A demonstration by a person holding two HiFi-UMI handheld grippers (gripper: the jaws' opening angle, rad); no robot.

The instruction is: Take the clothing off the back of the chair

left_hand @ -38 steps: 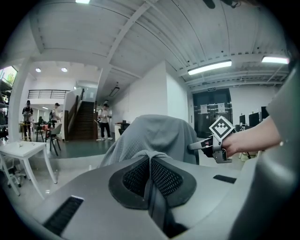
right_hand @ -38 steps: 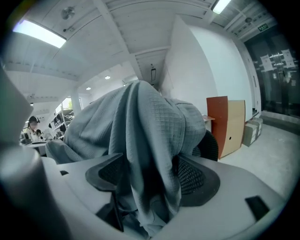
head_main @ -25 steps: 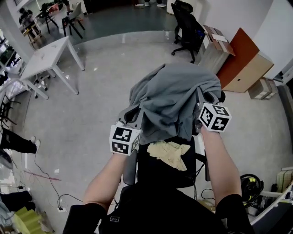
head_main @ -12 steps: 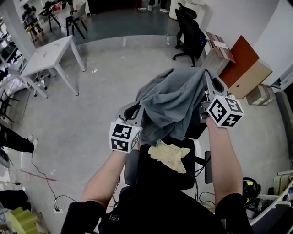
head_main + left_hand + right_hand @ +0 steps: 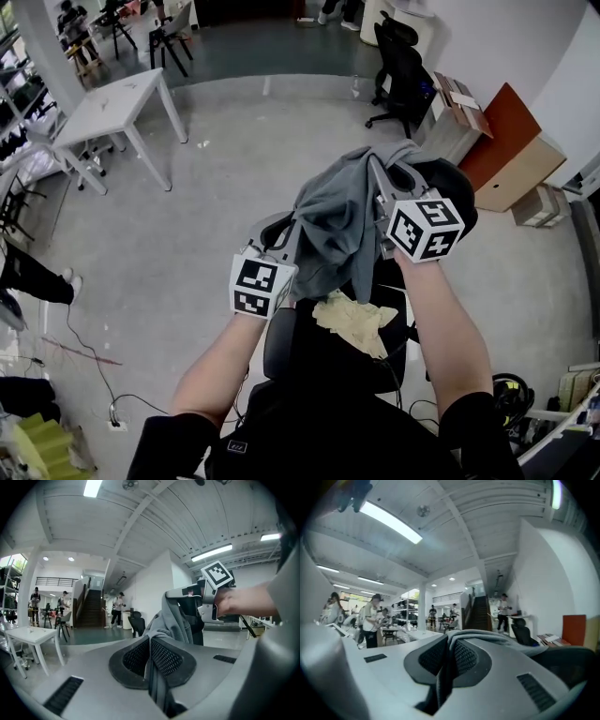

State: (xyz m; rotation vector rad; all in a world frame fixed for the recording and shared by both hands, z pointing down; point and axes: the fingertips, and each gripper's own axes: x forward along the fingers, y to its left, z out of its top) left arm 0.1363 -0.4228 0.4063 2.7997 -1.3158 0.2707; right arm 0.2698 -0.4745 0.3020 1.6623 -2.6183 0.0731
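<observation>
A grey garment (image 5: 337, 220) hangs bunched in the air between my two grippers, above the black office chair (image 5: 333, 352). My left gripper (image 5: 281, 230) is shut on its left edge; in the left gripper view the cloth (image 5: 171, 620) runs out from between the pressed pads (image 5: 165, 656). My right gripper (image 5: 380, 183) is shut on the garment's upper right part, and grey fabric (image 5: 487, 637) drapes over its pads (image 5: 464, 656). The chair's backrest top (image 5: 441, 183) shows dark behind the right gripper. A yellowish cloth (image 5: 354, 321) lies on the chair seat.
A white table (image 5: 112, 108) stands at the far left and a second black office chair (image 5: 401, 66) at the back. Cardboard boxes and a red board (image 5: 502, 155) lean at the right wall. Cables (image 5: 89, 361) trail on the floor at left. People stand in the background.
The right gripper has swung up and left with the garment, pulling it off the backrest and bunching it toward the left gripper. The left gripper shifted only slightly.
</observation>
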